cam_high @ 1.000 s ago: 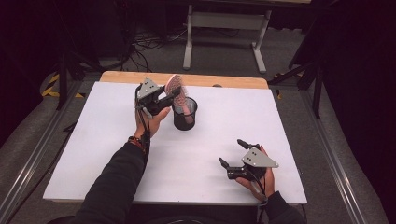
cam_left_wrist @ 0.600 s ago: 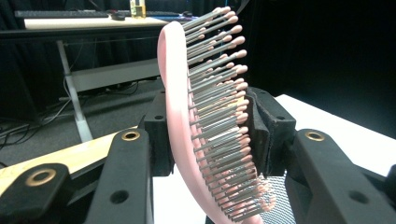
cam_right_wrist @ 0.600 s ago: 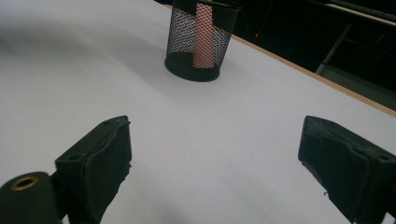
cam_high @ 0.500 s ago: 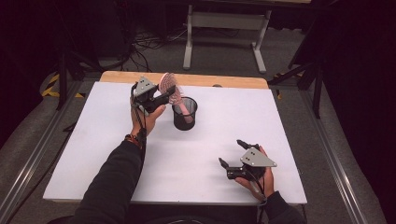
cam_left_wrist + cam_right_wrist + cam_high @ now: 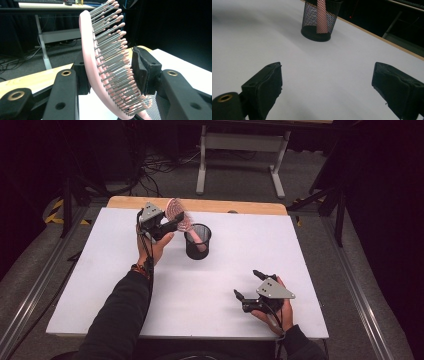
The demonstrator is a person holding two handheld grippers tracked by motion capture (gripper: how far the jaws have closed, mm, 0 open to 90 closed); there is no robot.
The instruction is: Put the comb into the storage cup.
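Gripping the pink plastic paddle hairbrush point(image 5: 176, 211) by its bristled head in the left gripper point(image 5: 167, 226), jaws clamping back and bristles, handle dipping into the black wire-mesh cup point(image 5: 198, 241) toward the white table's point(image 5: 100, 285) far wooden edge point(image 5: 200, 205). Resting the right gripper point(image 5: 248, 285) near the front edge, jaws spread wide, well apart from the cup, bare tabletop lying between.

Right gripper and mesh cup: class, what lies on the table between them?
Nothing: in the right gripper view, only bare white table stretches from the open right gripper to the mesh cup. The high view agrees.
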